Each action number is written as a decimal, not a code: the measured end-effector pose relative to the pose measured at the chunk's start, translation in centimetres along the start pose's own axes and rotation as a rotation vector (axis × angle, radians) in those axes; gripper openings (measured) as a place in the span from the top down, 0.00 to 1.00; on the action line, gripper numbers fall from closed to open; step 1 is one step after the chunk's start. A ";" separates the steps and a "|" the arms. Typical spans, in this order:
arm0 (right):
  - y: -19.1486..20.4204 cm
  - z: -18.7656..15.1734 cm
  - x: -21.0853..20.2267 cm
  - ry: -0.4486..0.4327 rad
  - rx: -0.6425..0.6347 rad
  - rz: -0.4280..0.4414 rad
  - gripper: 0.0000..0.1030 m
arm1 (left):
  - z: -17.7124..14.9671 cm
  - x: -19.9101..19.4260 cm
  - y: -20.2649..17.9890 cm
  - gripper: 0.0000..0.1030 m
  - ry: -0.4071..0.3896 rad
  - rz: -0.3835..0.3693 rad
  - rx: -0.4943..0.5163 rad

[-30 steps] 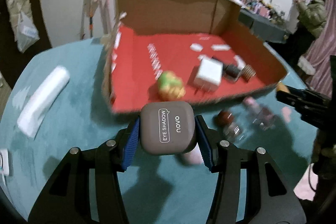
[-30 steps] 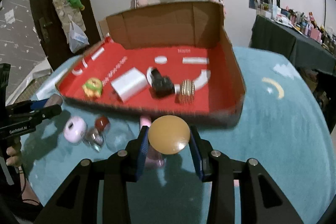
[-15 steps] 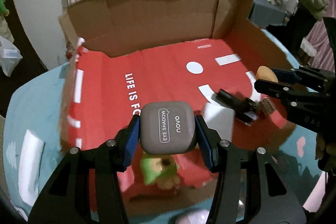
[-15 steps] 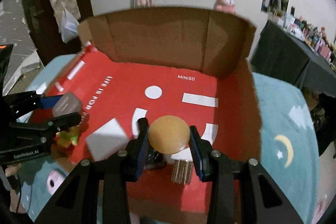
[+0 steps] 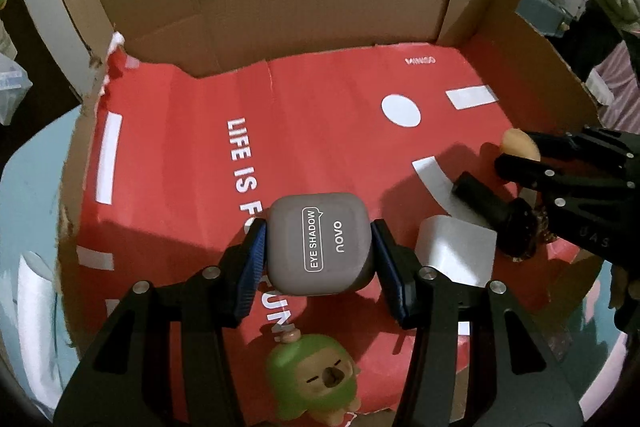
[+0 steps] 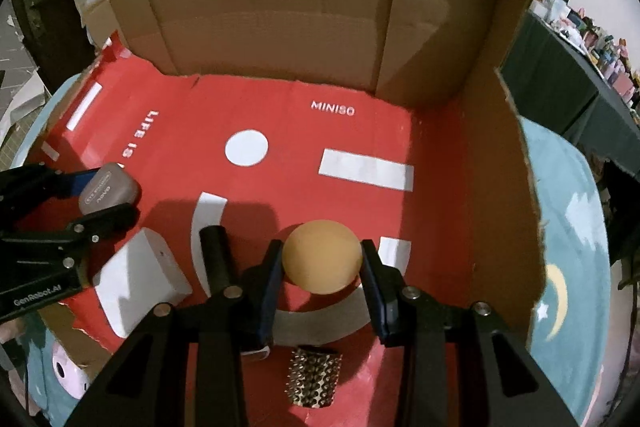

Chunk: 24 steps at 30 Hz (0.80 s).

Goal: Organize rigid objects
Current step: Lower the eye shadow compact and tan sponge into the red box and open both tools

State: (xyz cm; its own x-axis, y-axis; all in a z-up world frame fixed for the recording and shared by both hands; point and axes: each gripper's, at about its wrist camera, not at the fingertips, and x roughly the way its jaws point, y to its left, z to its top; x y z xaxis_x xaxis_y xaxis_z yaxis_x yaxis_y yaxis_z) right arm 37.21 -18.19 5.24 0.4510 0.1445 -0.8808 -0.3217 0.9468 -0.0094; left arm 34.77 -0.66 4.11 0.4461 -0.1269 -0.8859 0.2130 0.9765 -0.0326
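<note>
Two hand-held grippers hang over an open cardboard box (image 6: 472, 155) with a red printed floor. The left gripper (image 5: 318, 247) is clamped on a grey eye-shadow case (image 5: 318, 245), held above the left middle of the floor. The right gripper (image 6: 322, 259) is clamped on a tan ball (image 6: 322, 257), held above the right middle.

Already on the floor, near the front edge: a green figurine (image 5: 312, 383) at the left, then a white block (image 6: 140, 279), a black cylinder (image 6: 214, 259), and a spiky metal roller (image 6: 314, 375) nearest the right gripper.

The step in hand appears to be placing: both items are over the box but not yet set down. The next move likely calls for lowering each onto bare red floor farther in, clear of the things along the front, then letting the fingers part. The ball may roll once freed.

The box sits on a teal rug (image 6: 568, 227) with a moon and star pattern. A small pink object (image 6: 66, 373) lies on the rug outside the near left corner. Behind are a pale wall and, far right, a dark table crowded with small goods.
</note>
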 end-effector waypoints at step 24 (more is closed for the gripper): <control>-0.8 0.2 0.8 0.028 0.004 0.032 0.55 | -0.3 -0.1 0.5 0.51 -0.015 -0.025 -0.009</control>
State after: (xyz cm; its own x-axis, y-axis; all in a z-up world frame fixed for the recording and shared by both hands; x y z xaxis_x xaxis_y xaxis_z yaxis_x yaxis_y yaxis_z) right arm 38.01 -18.77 4.63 0.4172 0.1667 -0.8934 -0.3326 0.9428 0.0206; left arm 34.53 -0.15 4.06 0.4538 -0.1539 -0.8777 0.2165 0.9745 -0.0590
